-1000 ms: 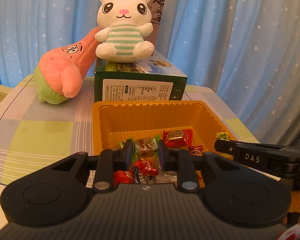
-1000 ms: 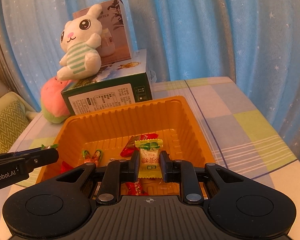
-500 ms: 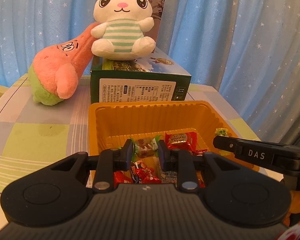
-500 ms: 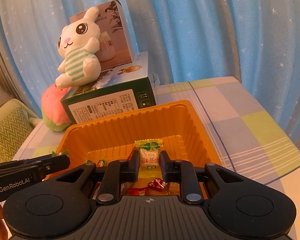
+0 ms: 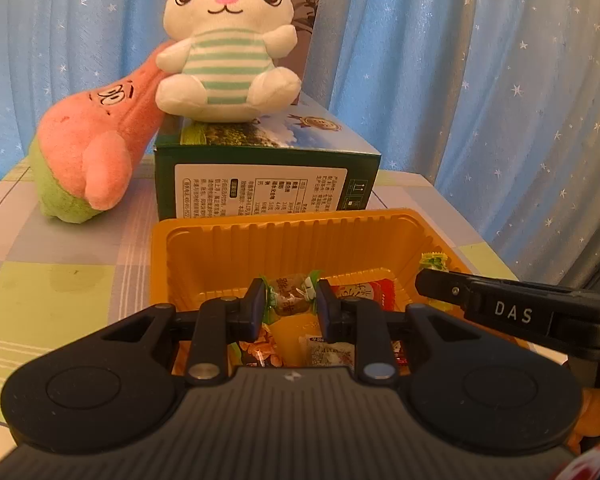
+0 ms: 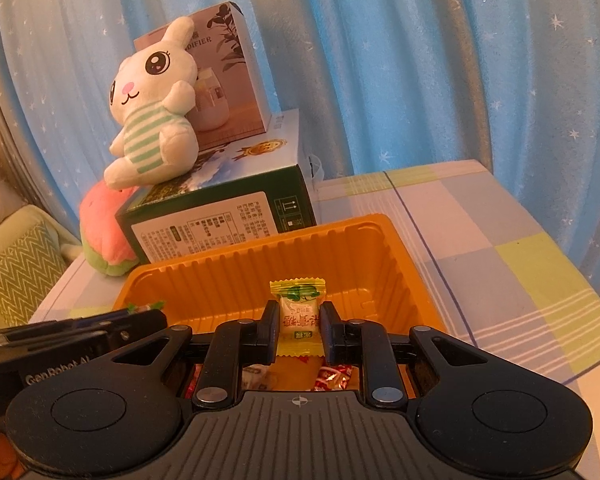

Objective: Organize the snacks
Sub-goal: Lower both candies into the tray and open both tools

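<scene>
Green-twist candy (image 5: 288,300) clamped between left gripper (image 5: 288,306) jaws (right gripper (image 6: 300,326) likewise on yellow candy (image 6: 299,312)).

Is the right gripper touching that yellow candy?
Touching. The right wrist view shows the right gripper with both pads pressed against the yellow candy, held above the orange tray.

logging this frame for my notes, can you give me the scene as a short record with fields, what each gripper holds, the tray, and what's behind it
left gripper: shut on a green-ended candy, held above the tray
right gripper: shut on a yellow-wrapped candy, held above the tray
tray: orange plastic, ribbed walls, on the checked tablecloth
tray contents: several wrapped snacks on its floor, among them a red packet
behind tray: dark green box lying flat
on the box: white bunny plush in front of an upright carton
beside the box: pink plush leaning against it
backdrop: blue star-print curtain
</scene>
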